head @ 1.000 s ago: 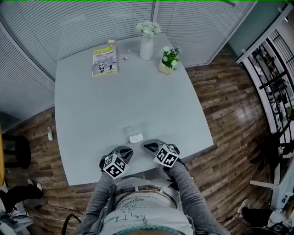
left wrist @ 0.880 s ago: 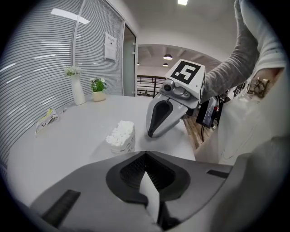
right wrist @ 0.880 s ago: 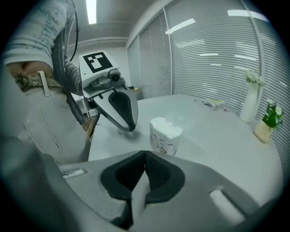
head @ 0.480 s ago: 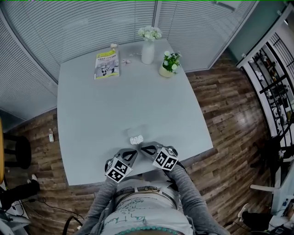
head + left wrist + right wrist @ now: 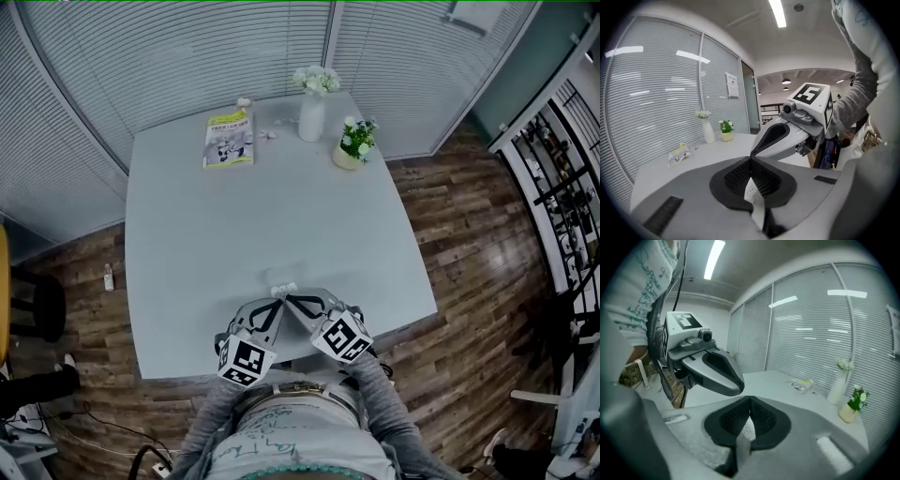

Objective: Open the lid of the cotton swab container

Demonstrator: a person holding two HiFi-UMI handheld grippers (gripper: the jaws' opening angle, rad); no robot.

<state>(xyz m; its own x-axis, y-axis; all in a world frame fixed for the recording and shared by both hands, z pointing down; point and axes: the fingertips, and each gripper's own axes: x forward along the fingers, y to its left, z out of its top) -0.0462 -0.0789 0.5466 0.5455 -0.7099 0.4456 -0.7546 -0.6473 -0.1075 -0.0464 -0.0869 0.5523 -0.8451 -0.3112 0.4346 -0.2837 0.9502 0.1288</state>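
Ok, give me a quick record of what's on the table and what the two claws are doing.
table: grey, seen from above
swab box: near the front edge, just past the claw tips; lid state unclear
left claw: shut, nothing held
right claw: shut, nothing held
far side: booklet, vase of white flowers, small potted plant

An office meeting room: slatted blinds (image 5: 169, 56) cover glass partition walls on two sides of a large pale desk (image 5: 234, 216), which stands on a wood-plank floor (image 5: 469, 216). A strip light (image 5: 778, 13) runs along the ceiling. A booklet (image 5: 229, 138), a flower vase (image 5: 311, 117) and a potted plant (image 5: 352, 150) sit at the desk's far edge.
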